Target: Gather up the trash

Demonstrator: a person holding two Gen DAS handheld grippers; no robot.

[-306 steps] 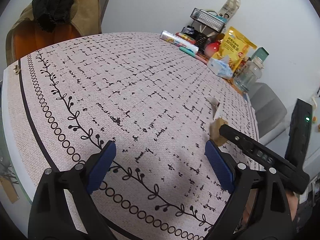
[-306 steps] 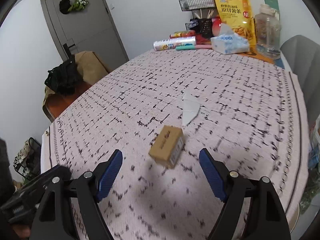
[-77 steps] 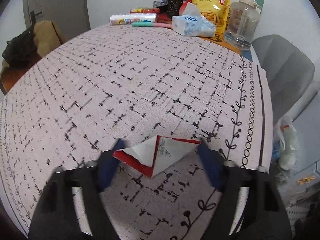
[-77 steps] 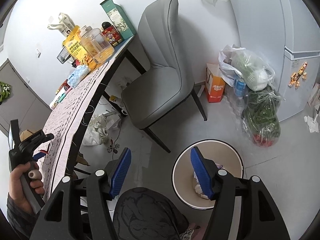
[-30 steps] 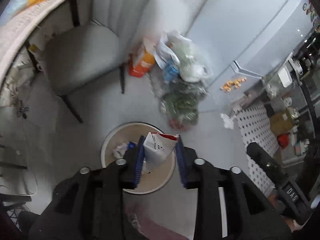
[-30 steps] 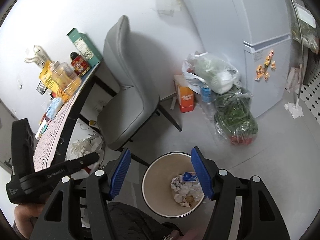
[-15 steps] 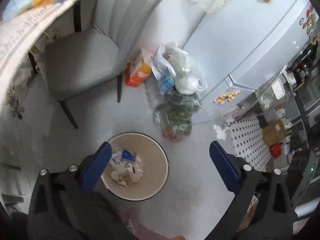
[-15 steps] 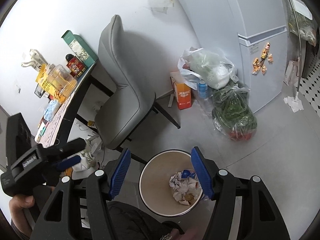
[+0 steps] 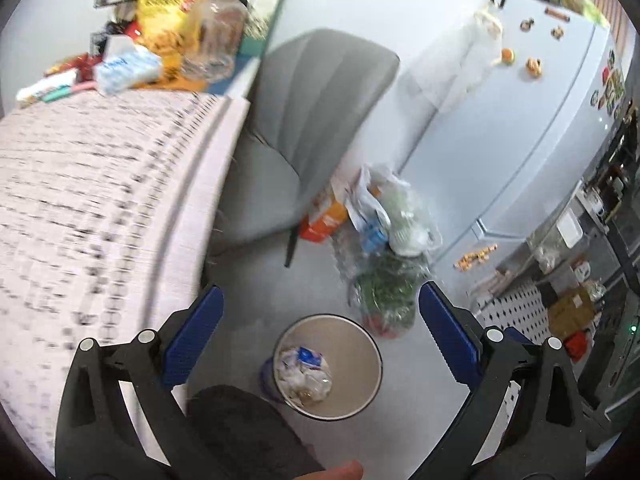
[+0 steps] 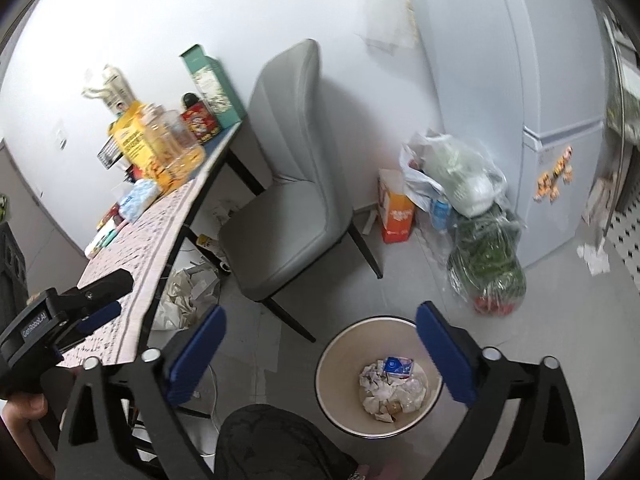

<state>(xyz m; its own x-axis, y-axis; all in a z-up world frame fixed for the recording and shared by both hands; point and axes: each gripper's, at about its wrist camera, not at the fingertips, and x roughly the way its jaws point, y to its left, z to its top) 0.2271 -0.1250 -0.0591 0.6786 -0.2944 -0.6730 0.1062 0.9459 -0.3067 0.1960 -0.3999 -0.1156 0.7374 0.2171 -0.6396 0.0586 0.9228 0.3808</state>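
A round beige trash bin stands on the grey floor and holds crumpled wrappers and paper. It also shows in the right wrist view with the trash inside. My left gripper is open and empty, high above the bin beside the table edge. My right gripper is open and empty above the bin. The left gripper's body shows at the left of the right wrist view.
The table with the patterned cloth is at the left, with snack bags, a tissue pack and a jar at its far end. A grey chair stands by it. Plastic bags with greens, an orange carton and a white fridge are behind the bin.
The left gripper let the red and white wrapper fall into the bin, opened wide, and has swung up toward the table. The right gripper stays open over the bin.
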